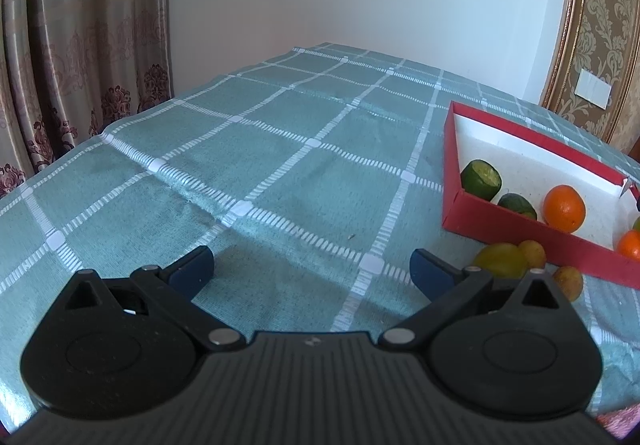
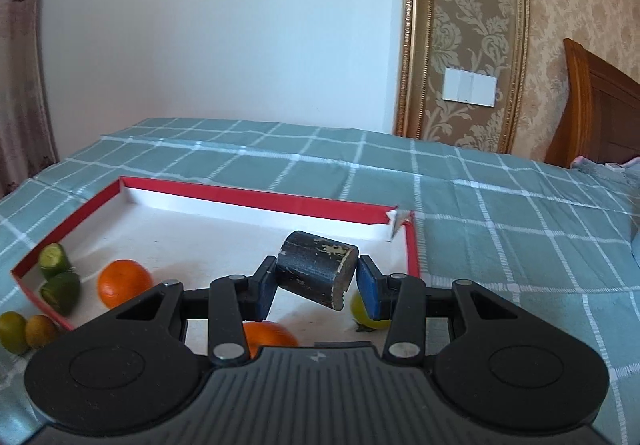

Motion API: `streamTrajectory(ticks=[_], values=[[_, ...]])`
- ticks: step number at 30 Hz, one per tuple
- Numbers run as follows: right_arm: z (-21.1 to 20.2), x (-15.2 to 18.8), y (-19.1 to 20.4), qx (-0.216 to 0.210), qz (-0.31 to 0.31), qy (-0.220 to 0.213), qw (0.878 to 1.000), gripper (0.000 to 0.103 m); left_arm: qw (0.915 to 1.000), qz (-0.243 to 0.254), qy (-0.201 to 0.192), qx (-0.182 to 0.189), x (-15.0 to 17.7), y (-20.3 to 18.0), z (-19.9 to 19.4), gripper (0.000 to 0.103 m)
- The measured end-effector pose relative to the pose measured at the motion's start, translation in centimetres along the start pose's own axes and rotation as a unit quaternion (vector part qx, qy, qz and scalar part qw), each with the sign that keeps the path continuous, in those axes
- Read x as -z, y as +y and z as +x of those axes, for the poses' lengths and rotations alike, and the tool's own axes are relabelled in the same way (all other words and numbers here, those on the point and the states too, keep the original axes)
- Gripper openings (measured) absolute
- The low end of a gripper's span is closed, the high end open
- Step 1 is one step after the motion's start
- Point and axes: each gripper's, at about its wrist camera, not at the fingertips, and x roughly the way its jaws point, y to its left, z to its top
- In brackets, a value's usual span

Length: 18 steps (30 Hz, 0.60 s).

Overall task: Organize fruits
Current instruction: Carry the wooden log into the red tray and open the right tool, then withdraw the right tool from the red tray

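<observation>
Two tools here: right tool [image 2: 317, 283] pinches a tilted dark cylinder [image 2: 316, 269] above the red tray [image 2: 248, 199]; a slip would drop it onto the orange [image 2: 269, 333] just below. Left tool [image 1: 312, 269] gapes, loose fruits [image 1: 500, 260] just right.

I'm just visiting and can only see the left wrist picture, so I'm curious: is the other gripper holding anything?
Observer: Yes. The right gripper is shut on a dark cylinder, tilted, with chipped paint on its end.
Operator: Where is it, compared with the red box?
Observer: It hangs over the red box, above the white floor near the right end.
Operator: I see an orange and green pieces in the box. Anything else in there?
Observer: A yellow-green fruit sits behind the right finger, and a second orange lies just below the cylinder.
Operator: Is the box damaged?
Observer: Its far right corner is torn open.
</observation>
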Motion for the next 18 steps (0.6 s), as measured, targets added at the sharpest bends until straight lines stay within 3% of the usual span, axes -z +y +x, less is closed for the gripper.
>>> streamTrajectory(ticks=[8,12,18], values=[[0.7,0.8,-0.9,0.004,0.020,0.013,1.000,0.043,1.0000,0.002,0.001,-0.002,0.0,-0.1,0.0,0.103],[0.4,0.9,-1.0,0.006,0.025,0.012,1.000,0.055,1.0000,0.004,0.002,-0.004,0.0,-0.2,0.0,0.103],[-0.7,0.9,-1.3,0.005,0.030,0.000,1.000,0.058,1.0000,0.006,0.002,-0.005,0.0,-0.2,0.0,0.103]])
